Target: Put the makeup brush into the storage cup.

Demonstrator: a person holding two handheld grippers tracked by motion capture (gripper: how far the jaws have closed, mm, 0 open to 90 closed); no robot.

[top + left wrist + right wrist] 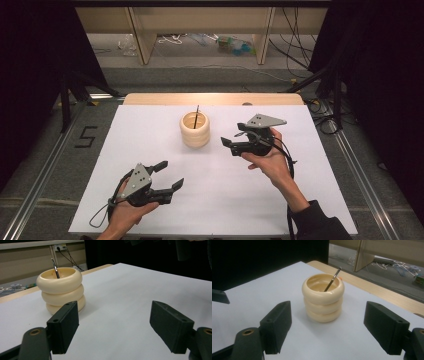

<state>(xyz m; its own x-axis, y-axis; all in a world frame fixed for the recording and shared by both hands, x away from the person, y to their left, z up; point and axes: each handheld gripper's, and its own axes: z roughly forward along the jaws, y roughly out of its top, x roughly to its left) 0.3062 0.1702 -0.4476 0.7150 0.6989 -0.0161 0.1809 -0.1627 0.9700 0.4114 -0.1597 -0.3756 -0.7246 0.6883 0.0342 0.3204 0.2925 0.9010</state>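
Observation:
A cream ribbed cup (195, 130) stands upright at the back middle of the white table (220, 200), with a thin dark stick (197, 114) leaning inside it. My left gripper (171, 174) rests low at the front left, open and holding nothing, pointed toward the cup (61, 290), which is well ahead of its jaws. My right gripper (231, 134) hovers just right of the cup, open with nothing in it. In the right gripper view the cup (323, 298) and stick (332, 280) sit between and beyond the spread jaws.
A wooden strip (212, 98) edges the table's far side. Beyond it lie floor cables (172, 39) and wooden furniture legs (142, 35). Black curtains (30, 75) flank both sides. A dark tip (219, 296) pokes in at the left of the right gripper view.

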